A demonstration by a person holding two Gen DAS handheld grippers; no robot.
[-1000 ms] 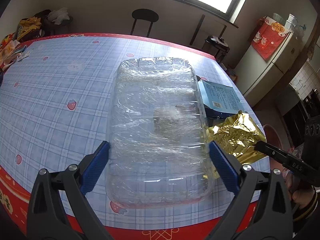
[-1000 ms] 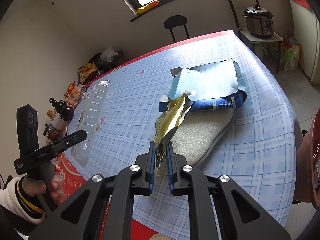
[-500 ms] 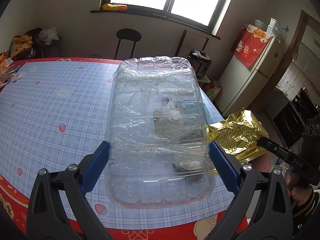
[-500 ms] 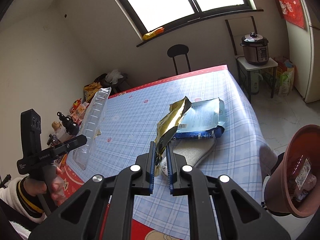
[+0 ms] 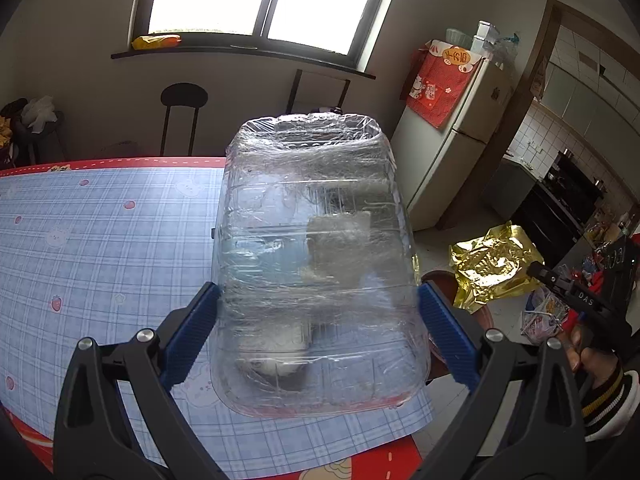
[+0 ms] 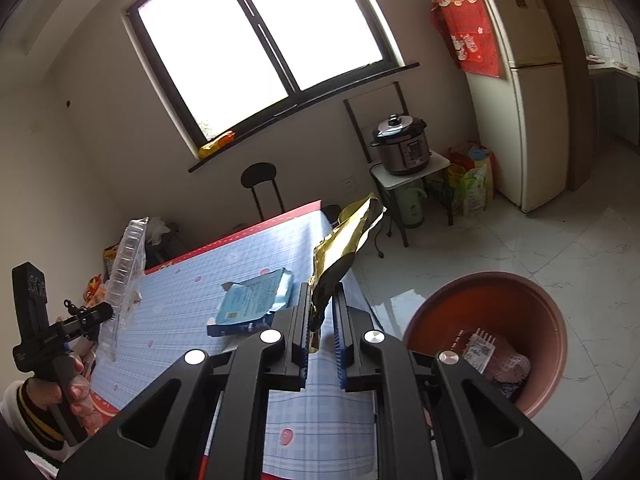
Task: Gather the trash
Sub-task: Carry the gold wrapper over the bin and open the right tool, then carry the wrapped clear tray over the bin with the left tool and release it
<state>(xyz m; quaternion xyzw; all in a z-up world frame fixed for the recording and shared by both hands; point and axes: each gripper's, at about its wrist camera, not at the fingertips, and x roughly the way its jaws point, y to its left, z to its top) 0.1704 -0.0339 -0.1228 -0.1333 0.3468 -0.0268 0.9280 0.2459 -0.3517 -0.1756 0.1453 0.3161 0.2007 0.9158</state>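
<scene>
Aloft, gold wrapper (image 6: 346,248) between right tool (image 6: 322,322) pads, clear tray (image 5: 316,264) between left tool (image 5: 318,328) pads.

Bench (image 5: 100,232) has blue plaid cover. Fridge (image 6: 524,92) with red cloth, pressure cooker (image 6: 400,146) on side stand, black stool (image 5: 184,98), probably snack bag on windowsill (image 5: 156,42).

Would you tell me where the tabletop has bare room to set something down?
The checked cloth is bare left of the clear tray and between it and the blue packet. The far left edge, by the snack bags, is crowded.
</scene>
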